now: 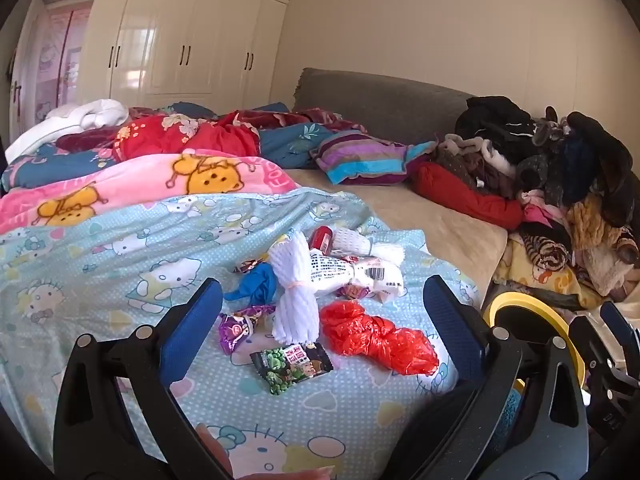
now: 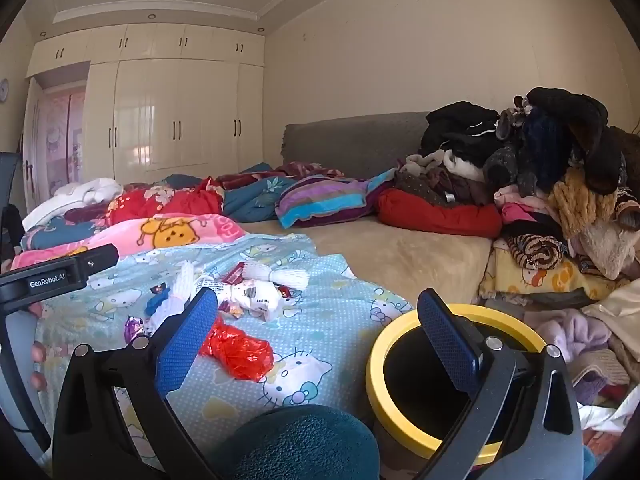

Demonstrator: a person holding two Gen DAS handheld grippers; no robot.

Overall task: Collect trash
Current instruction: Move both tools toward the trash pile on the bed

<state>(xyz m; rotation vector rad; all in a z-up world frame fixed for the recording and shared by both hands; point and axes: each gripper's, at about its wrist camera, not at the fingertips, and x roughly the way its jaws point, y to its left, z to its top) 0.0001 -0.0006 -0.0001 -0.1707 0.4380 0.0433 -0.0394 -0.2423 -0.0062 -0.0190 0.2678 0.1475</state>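
Trash lies on a Hello Kitty blanket (image 1: 120, 248) on the bed: a red plastic bag (image 1: 376, 336), a green snack packet (image 1: 292, 366), a purple candy wrapper (image 1: 240, 326), a blue scrap (image 1: 254, 286), white foam fruit nets (image 1: 296, 292) and a white printed wrapper (image 1: 360, 272). My left gripper (image 1: 322, 328) is open and empty, just short of the pile. My right gripper (image 2: 320, 340) is open and empty, with the red bag (image 2: 236, 350) by its left finger and a yellow-rimmed black bin (image 2: 400, 332) behind its right finger. The bin also shows in the left wrist view (image 1: 528, 312).
Folded quilts (image 1: 160, 176) and a striped pillow (image 1: 360, 156) lie further up the bed. A heap of clothes (image 2: 560, 184) is piled at the right. A grey headboard (image 2: 352, 140) and white wardrobes (image 2: 168, 120) stand behind. A teal cushion (image 2: 304, 444) sits below the right gripper.
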